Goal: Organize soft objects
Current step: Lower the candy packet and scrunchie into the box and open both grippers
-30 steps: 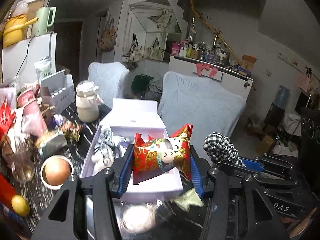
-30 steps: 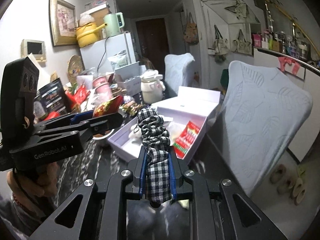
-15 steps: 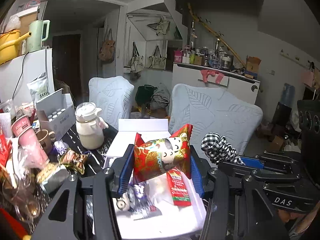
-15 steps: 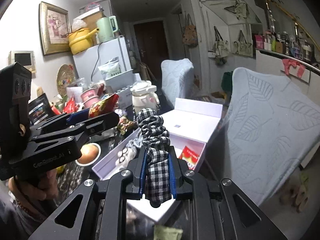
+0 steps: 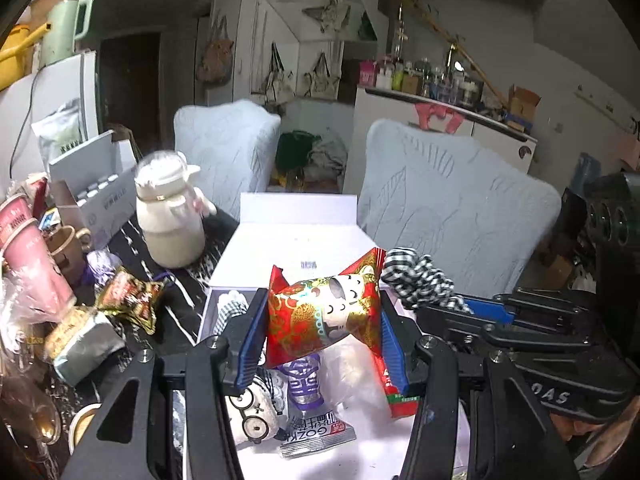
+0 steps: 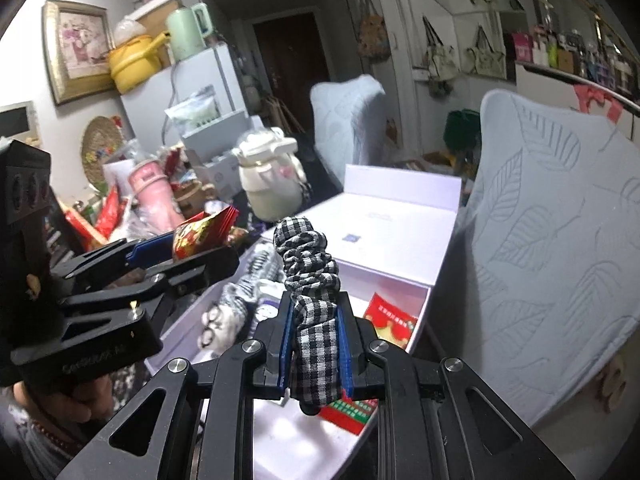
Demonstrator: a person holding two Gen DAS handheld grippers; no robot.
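We see our left gripper (image 5: 324, 320) with its blue-padded fingers (image 5: 250, 332) closed on a red and gold snack packet (image 5: 326, 314), held in the air above the open white box (image 5: 280, 248). Our right gripper (image 6: 314, 344) has its fingers (image 6: 285, 340) pressed tight around a black-and-white checked scrunchie (image 6: 310, 276), which stands up over the same box. Inside the box lie a small toy with round glasses (image 5: 252, 408), a purple-printed sachet (image 5: 308, 408) and a red packet (image 6: 392, 318). A cream jug (image 5: 170, 216) stands on the dark surface (image 5: 188, 296) just beside the box.
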